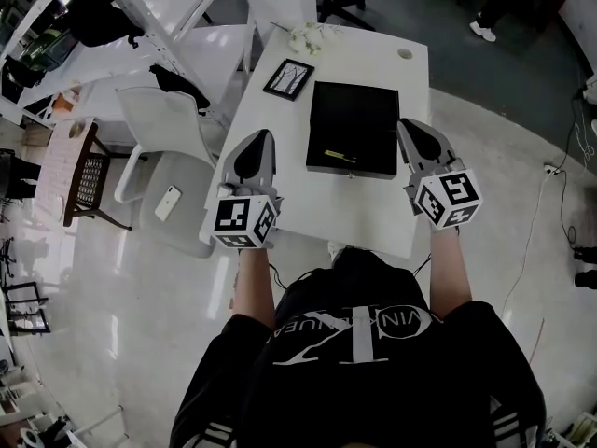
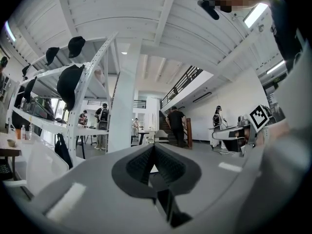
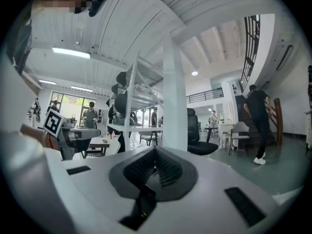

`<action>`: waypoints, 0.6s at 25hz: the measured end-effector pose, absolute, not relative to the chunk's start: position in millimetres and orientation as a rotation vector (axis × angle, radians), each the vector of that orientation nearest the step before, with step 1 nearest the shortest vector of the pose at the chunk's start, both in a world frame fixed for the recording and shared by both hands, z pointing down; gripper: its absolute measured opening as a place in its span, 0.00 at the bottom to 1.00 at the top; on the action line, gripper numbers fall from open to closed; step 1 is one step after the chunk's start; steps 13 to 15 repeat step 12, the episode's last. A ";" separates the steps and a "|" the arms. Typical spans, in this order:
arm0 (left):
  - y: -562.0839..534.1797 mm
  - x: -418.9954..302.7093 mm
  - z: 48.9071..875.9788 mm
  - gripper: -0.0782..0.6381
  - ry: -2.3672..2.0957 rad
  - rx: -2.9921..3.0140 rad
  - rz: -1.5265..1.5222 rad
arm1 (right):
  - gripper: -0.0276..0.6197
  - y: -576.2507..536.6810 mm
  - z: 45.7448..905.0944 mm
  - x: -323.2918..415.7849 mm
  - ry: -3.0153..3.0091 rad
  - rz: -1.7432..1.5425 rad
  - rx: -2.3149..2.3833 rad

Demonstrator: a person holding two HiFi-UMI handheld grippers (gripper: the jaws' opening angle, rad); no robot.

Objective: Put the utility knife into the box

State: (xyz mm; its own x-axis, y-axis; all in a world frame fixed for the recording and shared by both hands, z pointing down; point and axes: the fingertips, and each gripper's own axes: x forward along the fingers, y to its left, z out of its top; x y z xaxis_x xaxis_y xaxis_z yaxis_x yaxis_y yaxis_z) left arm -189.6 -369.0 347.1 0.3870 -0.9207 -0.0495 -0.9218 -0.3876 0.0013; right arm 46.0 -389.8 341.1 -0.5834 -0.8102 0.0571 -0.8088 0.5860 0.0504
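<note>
A flat black box (image 1: pixel 354 127) lies in the middle of the white table (image 1: pixel 270 129). A slim yellow-green utility knife (image 1: pixel 339 156) rests on the box near its front edge. My left gripper (image 1: pixel 264 138) is held left of the box and my right gripper (image 1: pixel 403 124) right of it, both near the table's front. Neither touches the box or the knife. The left gripper (image 2: pixel 154 149) shows its ribbed pads pressed together with nothing between them. The right gripper (image 3: pixel 155 152) is shut the same way and empty. Both gripper views look out into the room, with no table in sight.
A framed picture (image 1: pixel 288 78) and a white crumpled object (image 1: pixel 306 37) lie at the far end of the table, near a cable hole (image 1: pixel 404 53). A white chair (image 1: pixel 166 129) with a phone (image 1: pixel 168 202) on its seat stands to the left. People stand in the room beyond.
</note>
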 end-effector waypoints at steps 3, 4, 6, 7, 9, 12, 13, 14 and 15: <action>-369.8 -189.4 348.8 0.12 1.725 -2.593 0.055 | 0.06 -390.5 343.1 45.8 -2.735 -0.023 1.393; -370.1 -189.9 349.7 0.12 1.728 -2.594 0.054 | 0.06 -390.7 343.9 45.2 -2.737 -0.020 1.390; -370.4 -191.8 351.9 0.12 1.736 -2.594 0.051 | 0.06 -390.9 346.2 43.8 -2.737 -0.015 1.383; -370.6 -192.8 353.0 0.12 1.740 -2.594 0.050 | 0.06 -391.2 347.7 43.3 -2.735 -0.013 1.381; -371.5 -195.1 355.4 0.12 1.746 -2.593 0.050 | 0.06 -392.2 351.1 42.3 -2.732 -0.007 1.379; -374.0 -199.4 359.4 0.12 1.757 -2.591 0.054 | 0.06 -394.8 356.5 39.6 -2.732 0.005 1.374; -374.0 -199.4 359.4 0.12 1.757 -2.591 0.054 | 0.06 -394.8 356.5 39.6 -2.732 0.005 1.374; -374.0 -199.4 359.4 0.12 1.757 -2.591 0.054 | 0.06 -394.8 356.5 39.6 -2.732 0.005 1.374; -374.0 -199.4 359.4 0.12 1.757 -2.591 0.054 | 0.06 -394.8 356.5 39.6 -2.732 0.005 1.374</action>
